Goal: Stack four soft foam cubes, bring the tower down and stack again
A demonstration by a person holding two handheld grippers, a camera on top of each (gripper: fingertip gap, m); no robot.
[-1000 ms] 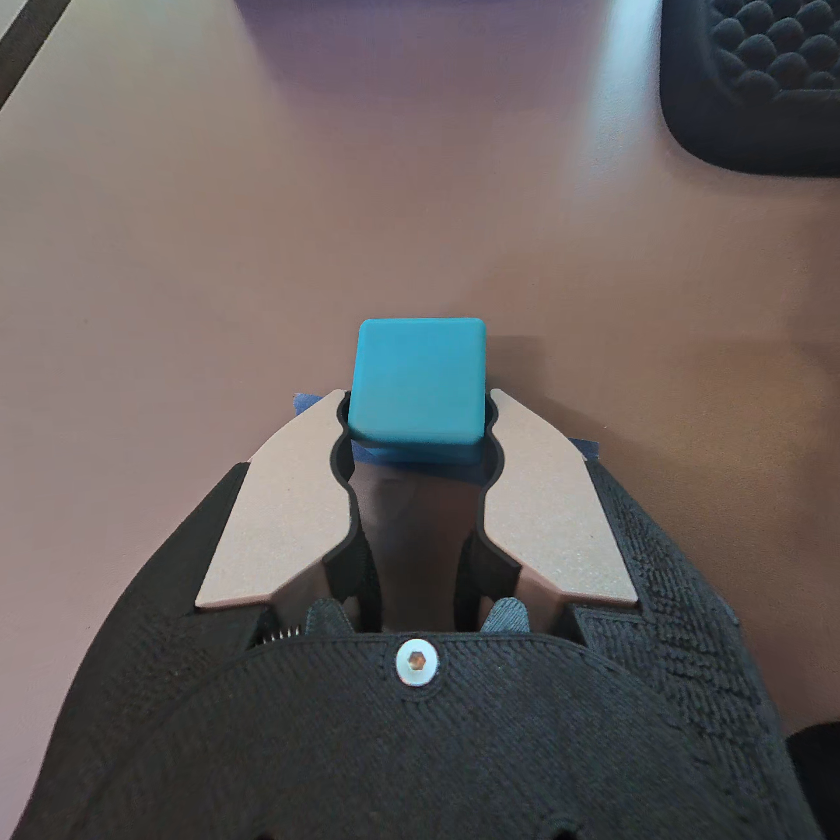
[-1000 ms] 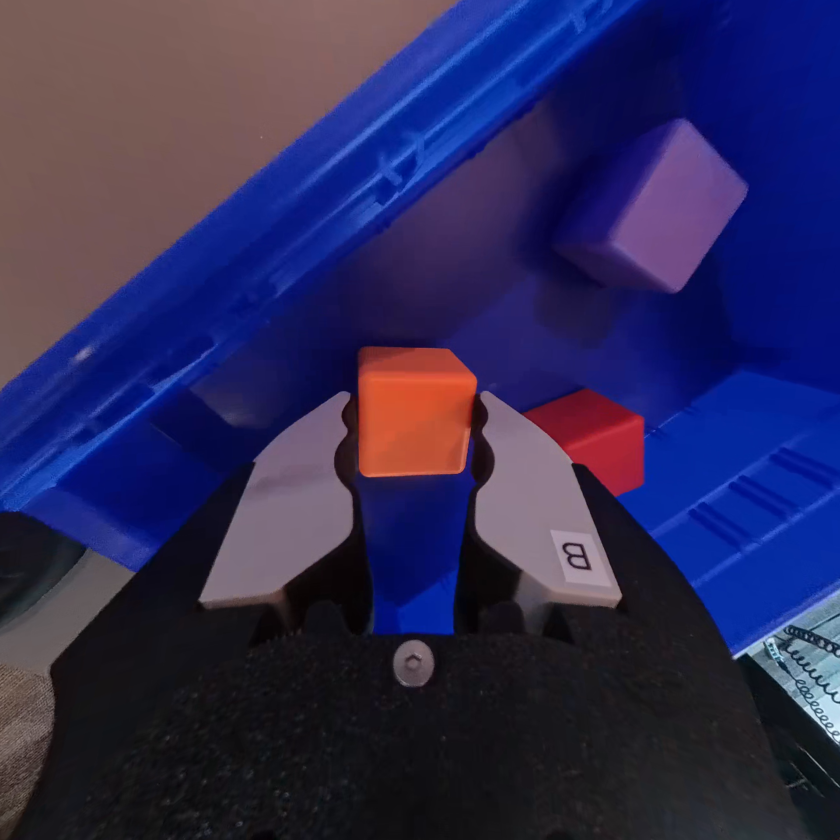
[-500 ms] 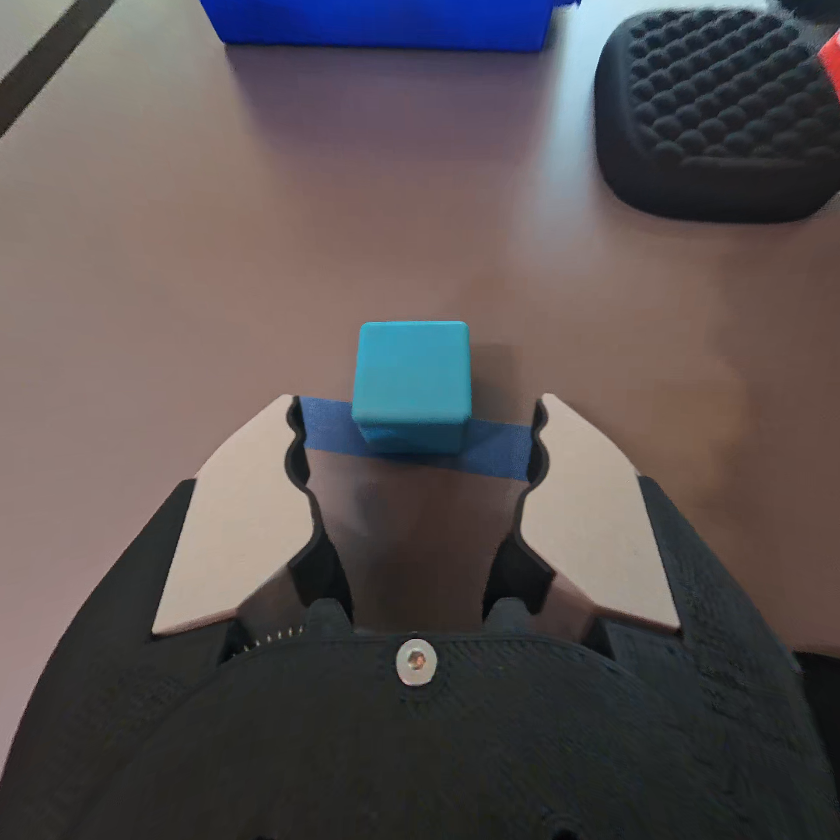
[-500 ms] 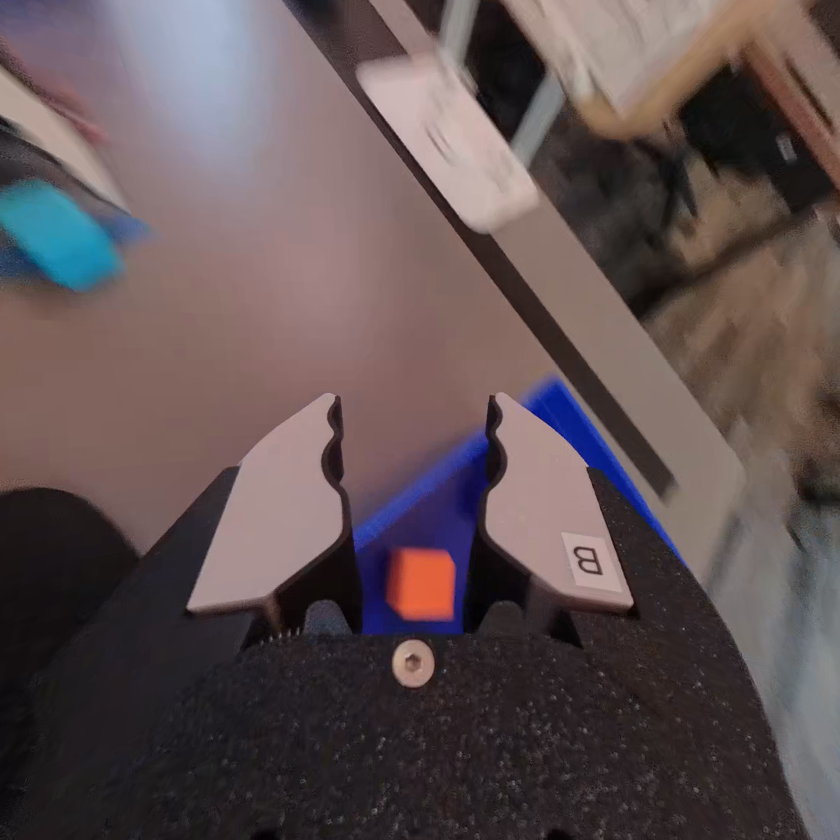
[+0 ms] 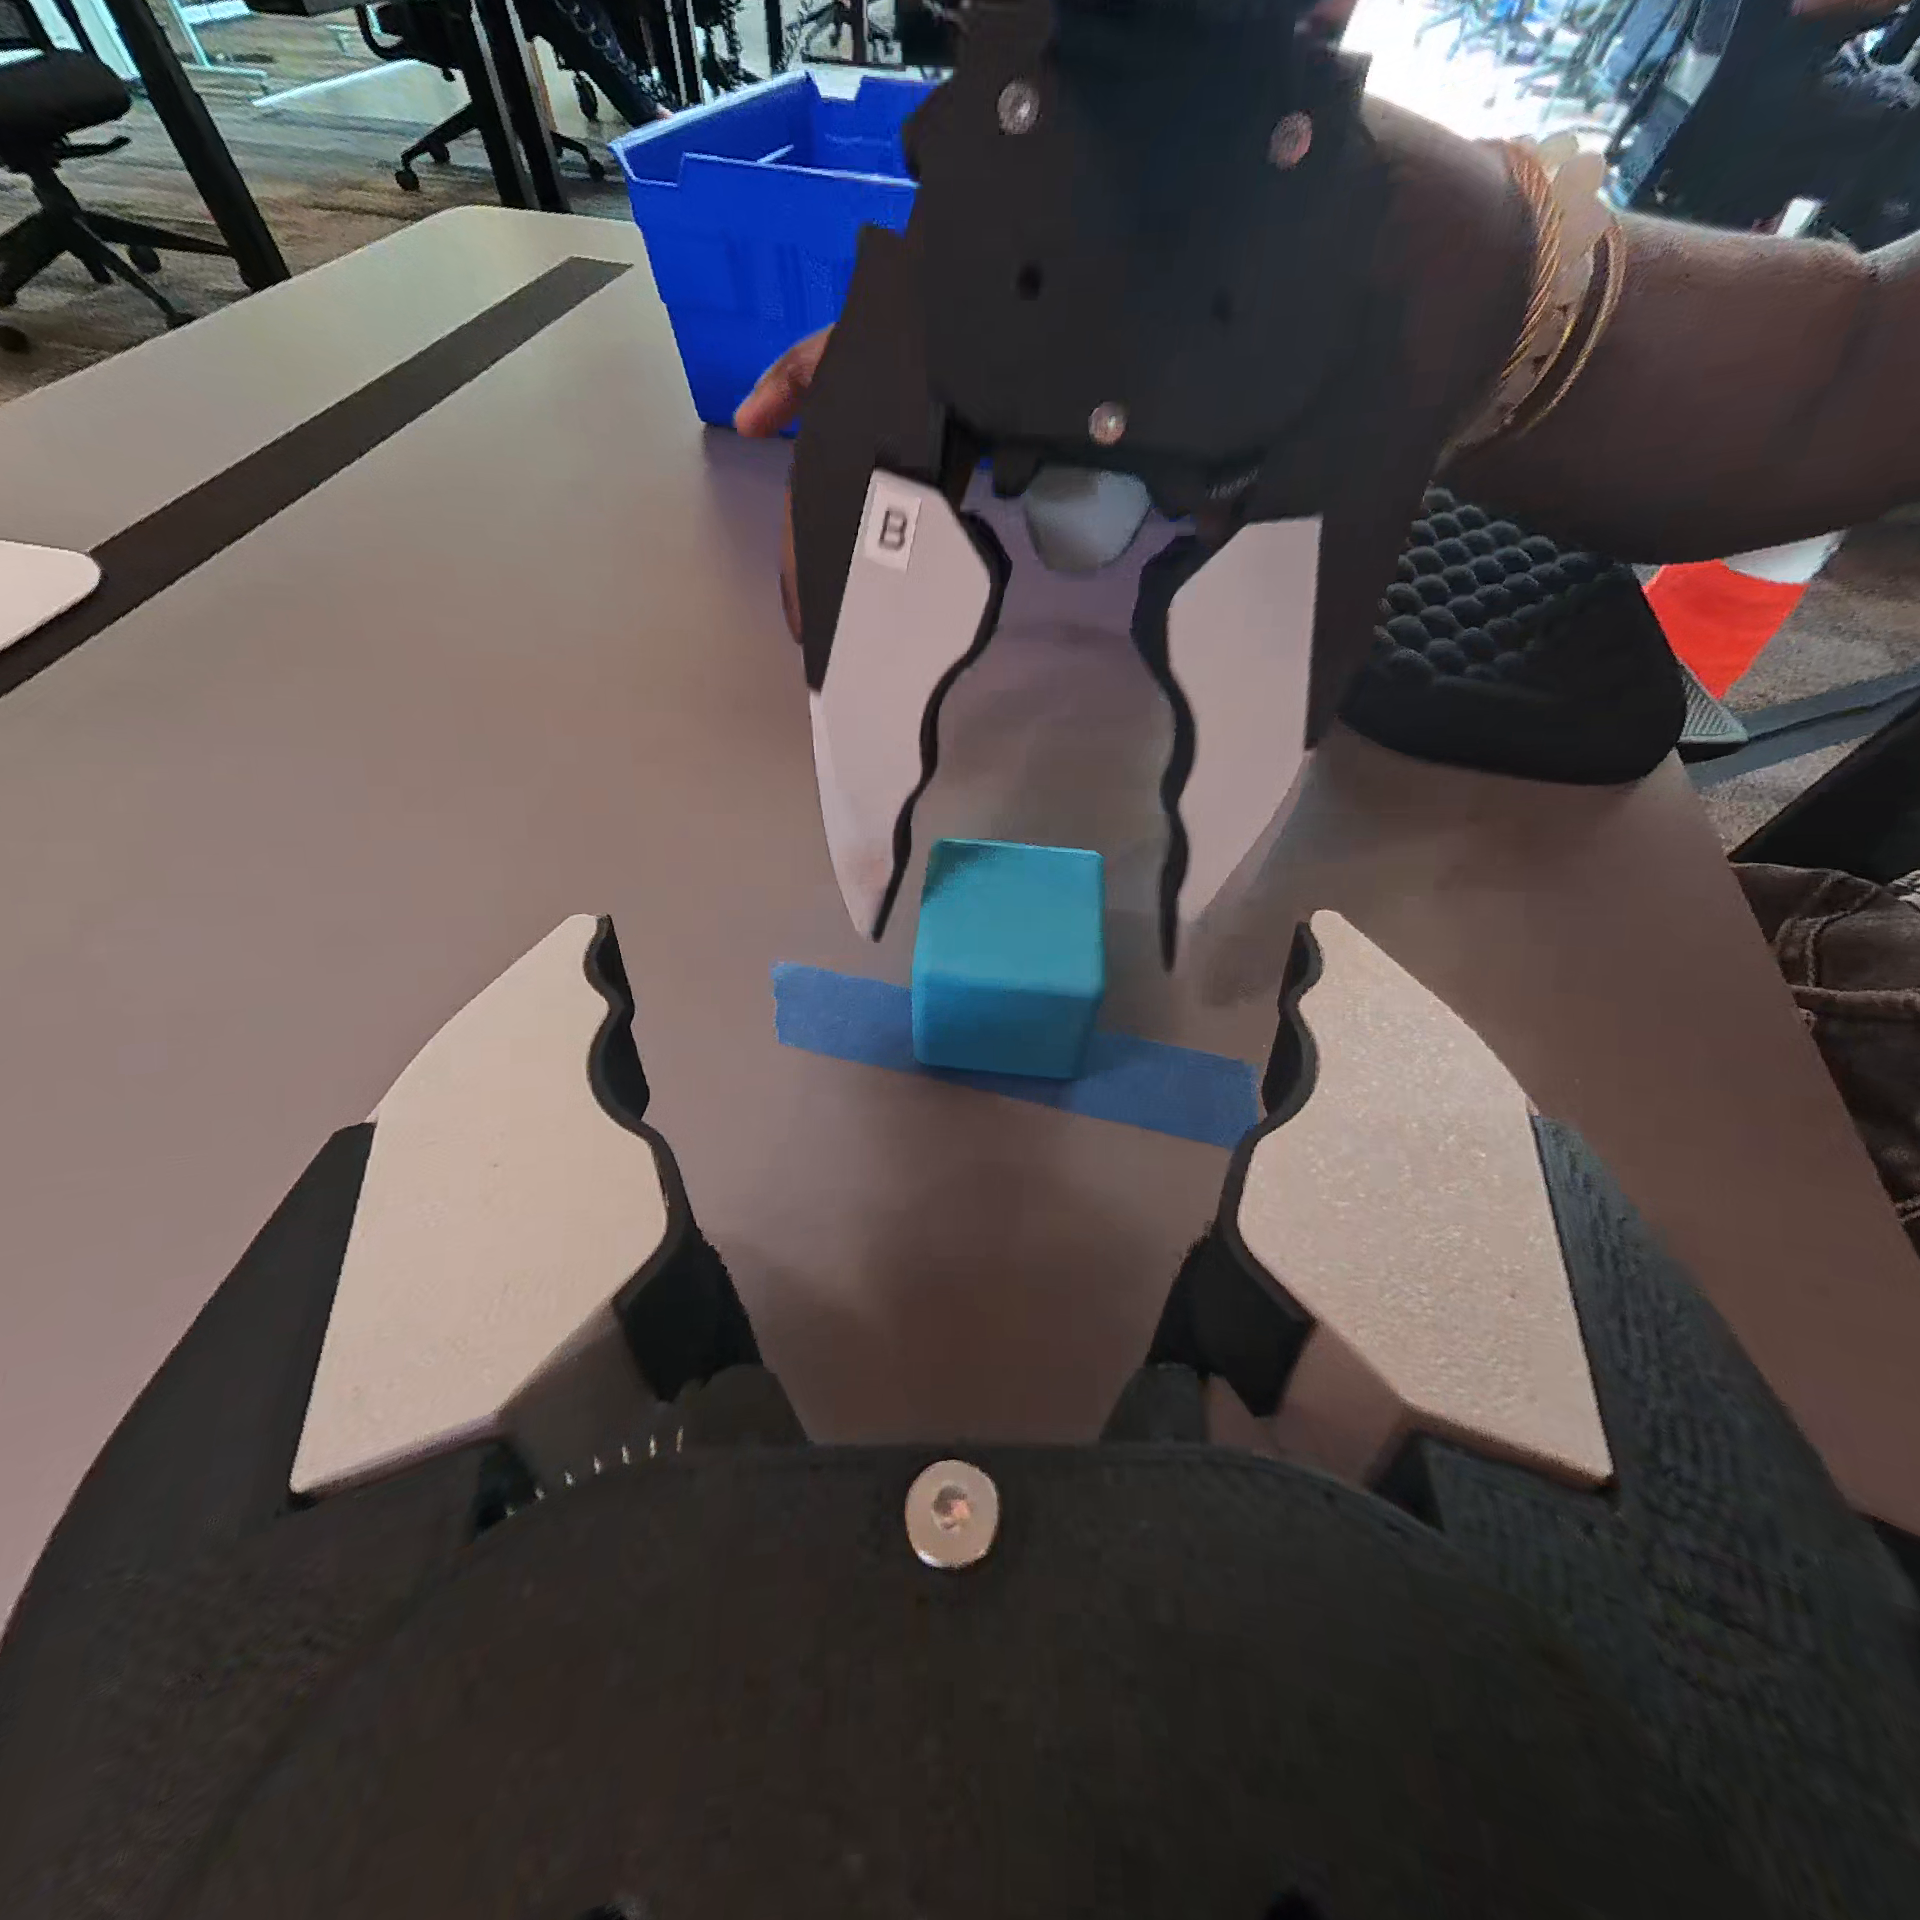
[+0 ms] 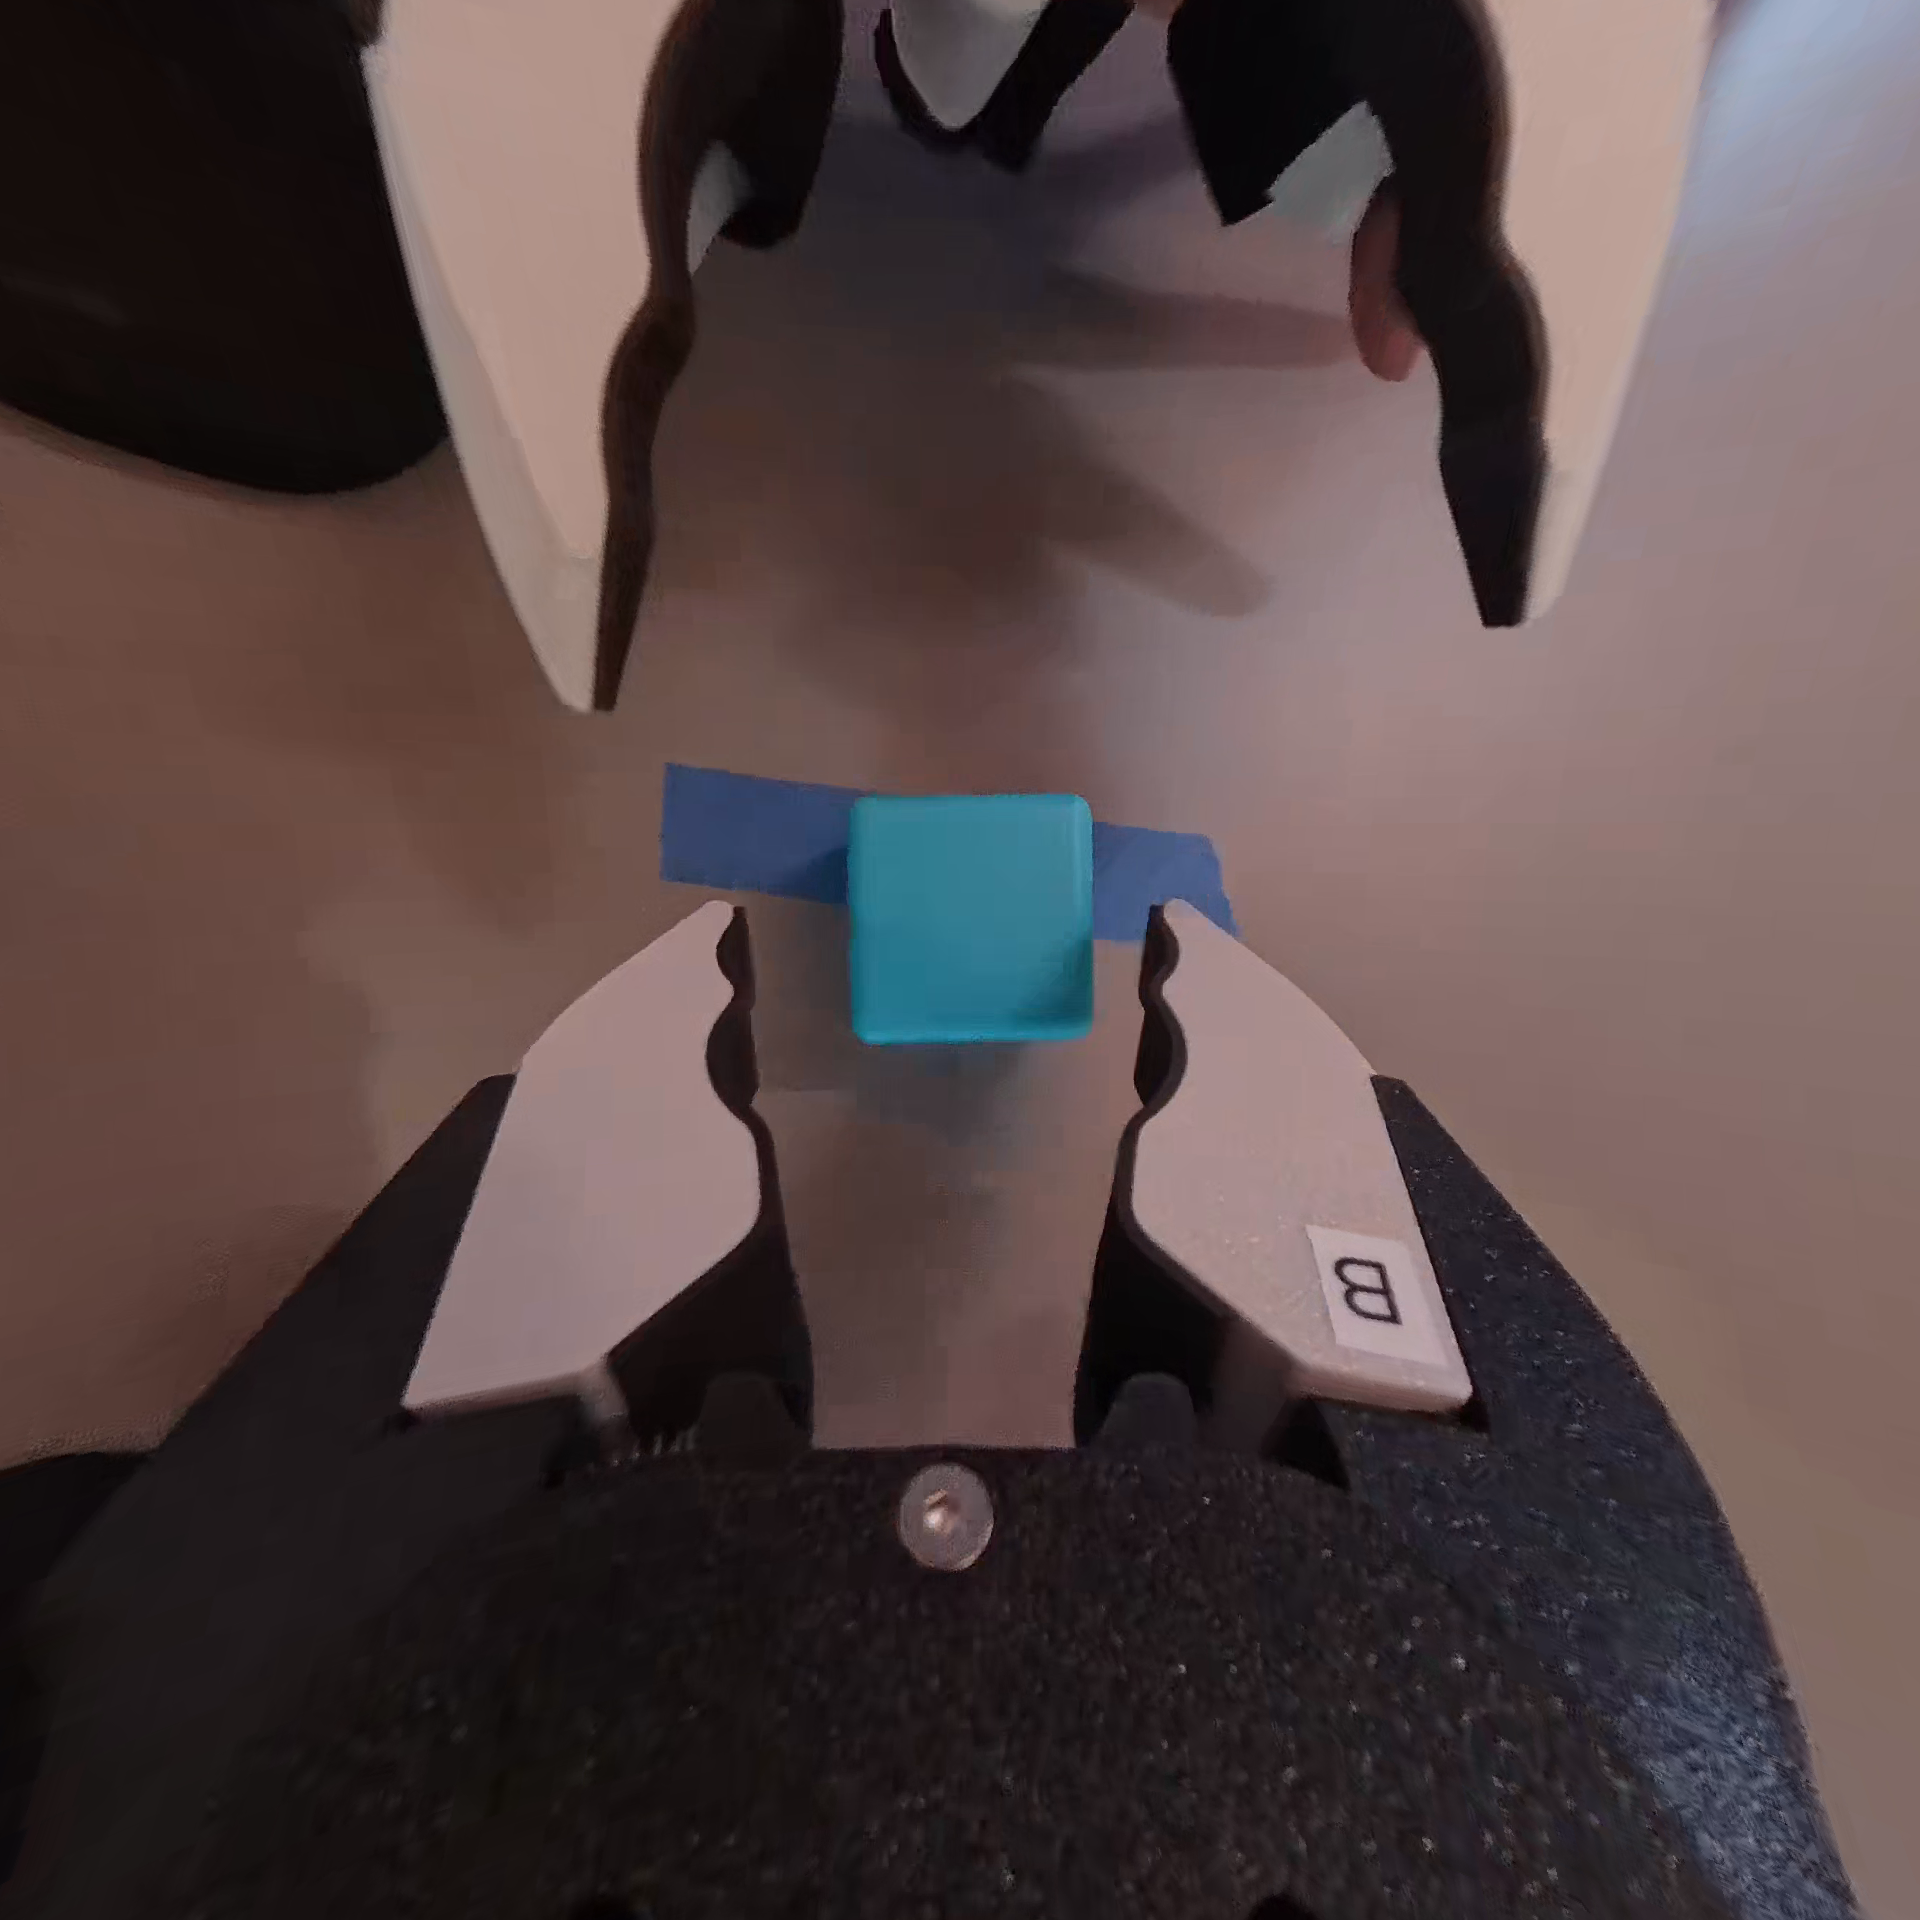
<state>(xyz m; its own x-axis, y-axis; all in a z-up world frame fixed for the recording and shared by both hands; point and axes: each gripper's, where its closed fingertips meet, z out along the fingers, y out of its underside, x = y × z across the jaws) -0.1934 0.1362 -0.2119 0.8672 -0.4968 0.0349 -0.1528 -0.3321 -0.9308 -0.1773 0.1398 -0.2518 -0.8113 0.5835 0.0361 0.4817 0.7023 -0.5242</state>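
Observation:
A teal foam cube (image 5: 1006, 961) stands on a strip of blue tape (image 5: 1153, 1091) on the brown table. My left gripper (image 5: 956, 925) is open wide and empty, just short of the cube. My right gripper (image 5: 1023, 940) hangs down over the cube from the far side, open and empty. In the right wrist view the cube (image 6: 971, 920) sits between my right gripper's (image 6: 943, 914) fingertips with a gap on each side. The left gripper (image 6: 1039, 655) shows open beyond the tape (image 6: 748, 831). No other cube is in view.
A blue bin (image 5: 769, 239) stands at the table's far side. A black bumpy pad (image 5: 1507, 655) lies to the right of it. A person's arm with bracelets (image 5: 1558, 291) holds the right gripper. Office chairs stand beyond the table. Some 5 cm of space lies between my two pairs of fingers.
My left gripper let go of the teal cube, opened wide and drew back. My right gripper lost the orange cube over the bin and swung over to the teal cube.

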